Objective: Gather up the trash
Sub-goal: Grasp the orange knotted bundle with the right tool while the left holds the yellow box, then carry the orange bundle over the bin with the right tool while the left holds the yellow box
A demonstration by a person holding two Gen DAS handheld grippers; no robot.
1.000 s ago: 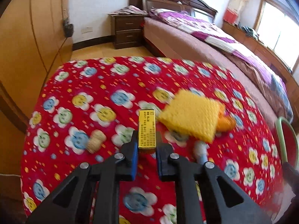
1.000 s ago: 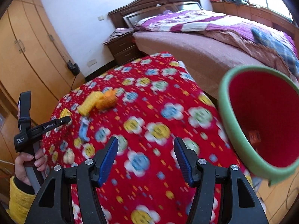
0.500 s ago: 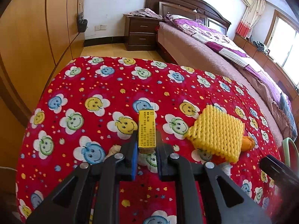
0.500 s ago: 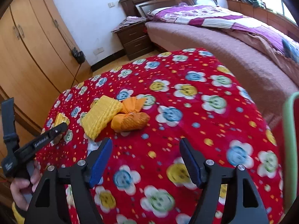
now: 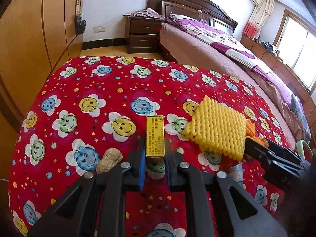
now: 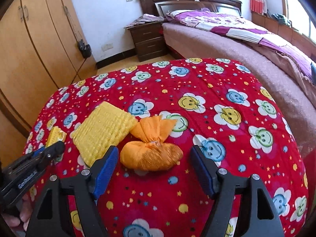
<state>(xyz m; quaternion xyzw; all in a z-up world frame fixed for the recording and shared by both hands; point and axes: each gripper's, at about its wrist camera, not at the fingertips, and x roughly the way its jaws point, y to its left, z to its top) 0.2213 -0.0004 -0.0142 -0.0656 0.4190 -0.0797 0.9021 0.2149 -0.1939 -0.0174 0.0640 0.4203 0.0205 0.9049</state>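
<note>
Red smiley cloth (image 6: 197, 83); foam net (image 6: 102, 132), orange bag (image 6: 152, 152), peanut (image 5: 109, 159).

Foam net (image 6: 102, 132) left of tied bag (image 6: 152, 150), both on tablecloth (image 6: 227, 90)

Left gripper (image 5: 155, 156) clamped on a small yellow box (image 5: 155, 135) above a red smiley-flower cloth (image 5: 110, 83), peanut shell (image 5: 109, 160) just left, yellow foam net (image 5: 217, 131) toward the right edge
</note>
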